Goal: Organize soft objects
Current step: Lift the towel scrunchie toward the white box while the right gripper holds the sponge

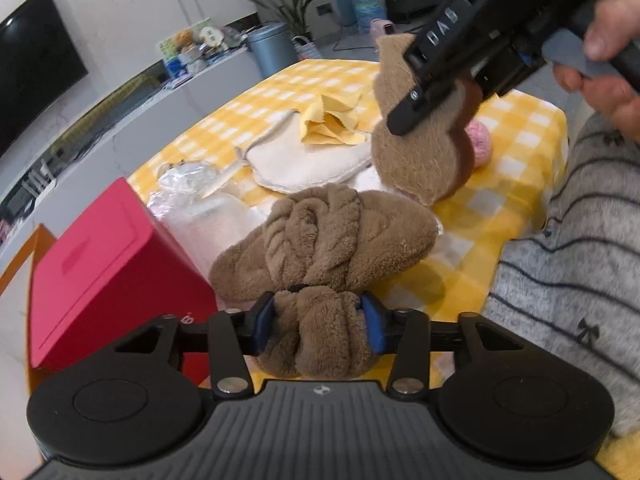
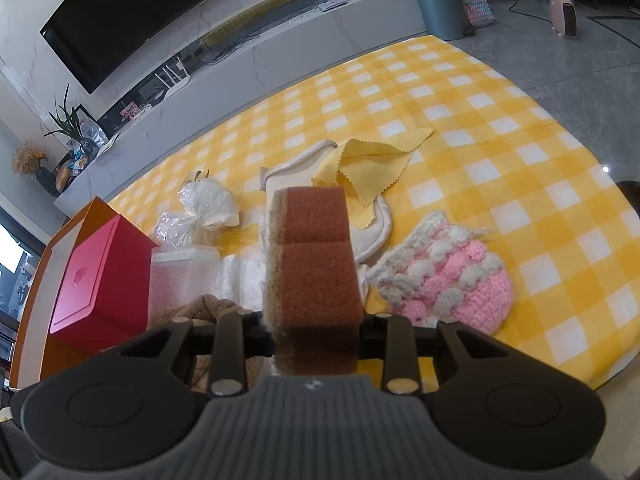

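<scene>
My left gripper (image 1: pixel 318 322) is shut on a brown fluffy towel (image 1: pixel 324 240) knotted in the middle, held just above the yellow checked tablecloth (image 1: pixel 500 208). My right gripper (image 2: pixel 316 332) is shut on a gourd-shaped scrub sponge (image 2: pixel 316 256), tan fibre on one face and brown foam on the other. In the left wrist view the sponge (image 1: pixel 416 156) hangs above the table behind the towel, with the right gripper (image 1: pixel 424 92) across it. A pink and white crochet piece (image 2: pixel 452 280), a yellow cloth (image 2: pixel 372 168) and a cream mitt (image 1: pixel 304 160) lie on the table.
A red box (image 1: pixel 108 272) stands at the left table edge; it also shows in the right wrist view (image 2: pixel 100 280). White plastic-wrapped items (image 2: pixel 200 216) lie beside it. A person in a grey striped sweater (image 1: pixel 568 264) is at the right. A TV cabinet (image 2: pixel 280 52) runs behind.
</scene>
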Available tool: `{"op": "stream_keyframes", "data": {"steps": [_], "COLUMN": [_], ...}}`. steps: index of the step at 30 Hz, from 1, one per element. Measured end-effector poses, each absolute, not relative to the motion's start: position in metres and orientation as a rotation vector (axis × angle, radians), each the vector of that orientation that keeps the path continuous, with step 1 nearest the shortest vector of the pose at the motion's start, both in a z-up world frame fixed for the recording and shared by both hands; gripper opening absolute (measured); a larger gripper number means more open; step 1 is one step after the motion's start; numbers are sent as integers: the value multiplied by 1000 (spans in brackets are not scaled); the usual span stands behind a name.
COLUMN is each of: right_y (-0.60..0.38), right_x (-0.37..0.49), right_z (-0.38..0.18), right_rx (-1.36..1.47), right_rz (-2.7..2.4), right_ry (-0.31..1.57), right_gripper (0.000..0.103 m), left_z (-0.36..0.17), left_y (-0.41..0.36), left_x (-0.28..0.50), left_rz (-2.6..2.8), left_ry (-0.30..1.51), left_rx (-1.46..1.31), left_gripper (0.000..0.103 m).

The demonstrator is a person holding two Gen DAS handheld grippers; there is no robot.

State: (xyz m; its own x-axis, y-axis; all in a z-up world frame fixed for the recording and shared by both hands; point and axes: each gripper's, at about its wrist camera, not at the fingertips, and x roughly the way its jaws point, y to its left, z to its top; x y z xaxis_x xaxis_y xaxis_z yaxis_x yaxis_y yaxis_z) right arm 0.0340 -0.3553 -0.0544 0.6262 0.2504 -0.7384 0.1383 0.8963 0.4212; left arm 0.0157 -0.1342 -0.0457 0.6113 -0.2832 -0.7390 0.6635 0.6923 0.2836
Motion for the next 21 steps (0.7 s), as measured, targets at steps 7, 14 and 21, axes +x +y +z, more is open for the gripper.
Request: {"op": "stream_keyframes", "data": {"steps": [7, 14, 21], "right_y": [-355, -355, -357], "right_x": [34, 34, 32], "right_z": [-54, -54, -52], "right_rx": [471, 470, 483], "right_rz": [64, 64, 70], "right_ry": [904, 904, 892], "right_gripper": [32, 32, 32], "left_z": [-66, -53, -20], "left_y": [-142, -130, -113], "left_x": [23, 24, 14], "left_rz": [-523, -532, -553], "left_ry": [741, 754, 693], "left_rx": [627, 545, 434], "left_gripper": [73, 48, 48]}}
